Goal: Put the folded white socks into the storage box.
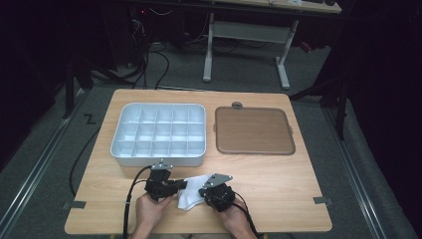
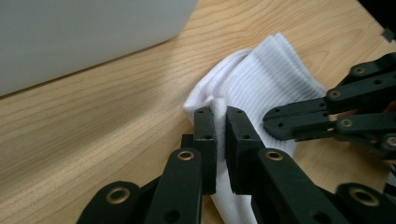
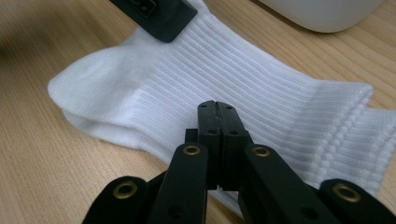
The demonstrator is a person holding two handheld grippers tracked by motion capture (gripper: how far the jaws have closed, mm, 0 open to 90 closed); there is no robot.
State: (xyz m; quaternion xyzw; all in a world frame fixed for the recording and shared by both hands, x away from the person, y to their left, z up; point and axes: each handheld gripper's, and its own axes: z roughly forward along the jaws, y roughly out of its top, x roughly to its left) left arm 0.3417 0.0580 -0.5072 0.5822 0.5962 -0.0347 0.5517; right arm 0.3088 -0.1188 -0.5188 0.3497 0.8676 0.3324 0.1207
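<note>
Down at the near edge of the wooden table [image 1: 259,169], a white ribbed sock [image 1: 193,197] lying between the two hands, just in front of the pale compartment tray [image 1: 158,133]. Left gripper [image 2: 220,116] clamped on a pinched-up fold at the sock's edge, jaws nearly together with a thin band of white fabric caught between the pads, sock [image 2: 261,79] bunching up and around the jaw tips. Seen from above, left gripper [image 1: 182,185] angled in from the left, black linkage reaching across to the cloth, hand [image 1: 152,209] wrapped around the body below. Right gripper [image 3: 217,106] fully shut, jaws flat against each other with no gap showing, tips pressed down onto the ribbed middle of the sock [image 3: 261,88]; whether any fabric is caught between them, impossible to tell. In the high view, right gripper [image 1: 203,191] meeting the sock's right side, other hand [image 1: 234,219] behind it. Across in the right gripper view, a dark pad of the left gripper sitting on the sock's far end near the heel. Further back on the table, a brown flat tray [image 1: 253,130] beside the compartment tray, well apart from the sock. Sock flat on the wood, cuff end layered, toe end rounded and folded.
</note>
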